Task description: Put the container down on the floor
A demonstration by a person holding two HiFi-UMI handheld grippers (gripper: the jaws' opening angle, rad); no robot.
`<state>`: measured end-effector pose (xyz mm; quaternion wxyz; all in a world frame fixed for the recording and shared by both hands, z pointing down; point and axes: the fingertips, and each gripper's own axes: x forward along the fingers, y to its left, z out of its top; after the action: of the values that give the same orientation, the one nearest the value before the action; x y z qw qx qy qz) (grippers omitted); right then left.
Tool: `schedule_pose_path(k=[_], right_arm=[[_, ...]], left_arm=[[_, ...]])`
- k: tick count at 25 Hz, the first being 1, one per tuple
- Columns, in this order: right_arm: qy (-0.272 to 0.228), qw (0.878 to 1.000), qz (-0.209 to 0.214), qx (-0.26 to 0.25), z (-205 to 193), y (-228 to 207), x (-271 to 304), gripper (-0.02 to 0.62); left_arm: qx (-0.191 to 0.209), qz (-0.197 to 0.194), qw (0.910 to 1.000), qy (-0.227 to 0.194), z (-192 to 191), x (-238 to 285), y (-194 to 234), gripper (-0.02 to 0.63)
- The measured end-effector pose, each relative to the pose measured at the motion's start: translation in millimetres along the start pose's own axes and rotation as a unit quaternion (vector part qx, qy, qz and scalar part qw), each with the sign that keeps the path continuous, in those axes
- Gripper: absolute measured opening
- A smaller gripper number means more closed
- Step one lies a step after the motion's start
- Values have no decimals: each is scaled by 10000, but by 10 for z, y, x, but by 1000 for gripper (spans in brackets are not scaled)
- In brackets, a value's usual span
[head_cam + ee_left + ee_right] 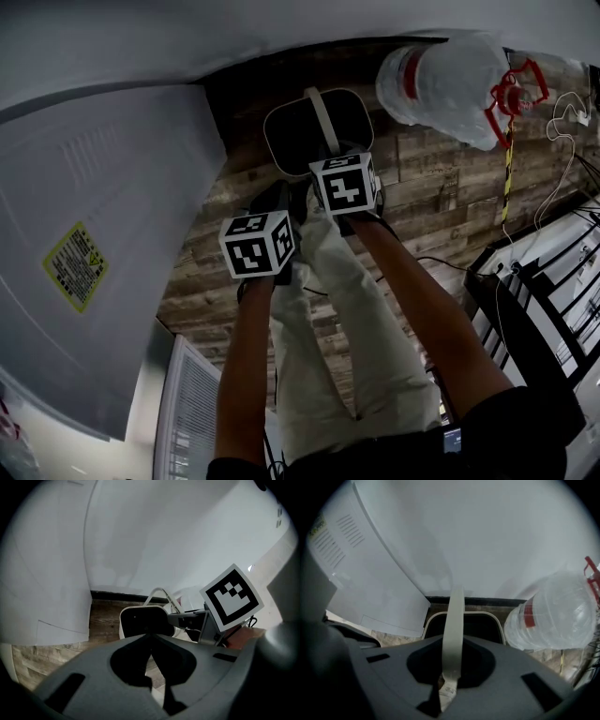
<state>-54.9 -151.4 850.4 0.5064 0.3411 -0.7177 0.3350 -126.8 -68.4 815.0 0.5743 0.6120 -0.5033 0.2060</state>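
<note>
Right gripper (451,641) pinches the container's (292,131) white handle (453,611) at the wood floor's (427,192) wall edge; left gripper (151,641) pressed together, empty.

both forearms (246,375) stretched down and forward, side by side. left gripper (151,637) pitched steeply down, jaws together, nothing between them. right gripper (452,641) close to vertical, jaws clamped on the handle (453,616).

Nothing is legible. A yellow sticker (75,265) on the white cabinet (141,178) carries print too small to read.
</note>
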Motion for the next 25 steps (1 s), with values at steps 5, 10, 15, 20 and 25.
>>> schedule_pose_path(k=[5,10,15,20,25], right_arm=[[-96,9999,49,-56,126,-9,142,31],[-246,9996,81,-101,264,54,270,31],[-381,9992,73,-51,332,61,371,31],[-537,9985,117,66,433,117,463,32],[-560,9980,151,234,424,159,596,31]], left_arm=[[-81,-6,9999,-89,27,156,56,14],[-149,7,9998,-144,-2,256,134,14],[-163,-19,9997,-169,-37,348,166,14],[-186,33,9996,-216,-7,367,306,14],[-217,44,9995,-205,-37,386,382,14]])
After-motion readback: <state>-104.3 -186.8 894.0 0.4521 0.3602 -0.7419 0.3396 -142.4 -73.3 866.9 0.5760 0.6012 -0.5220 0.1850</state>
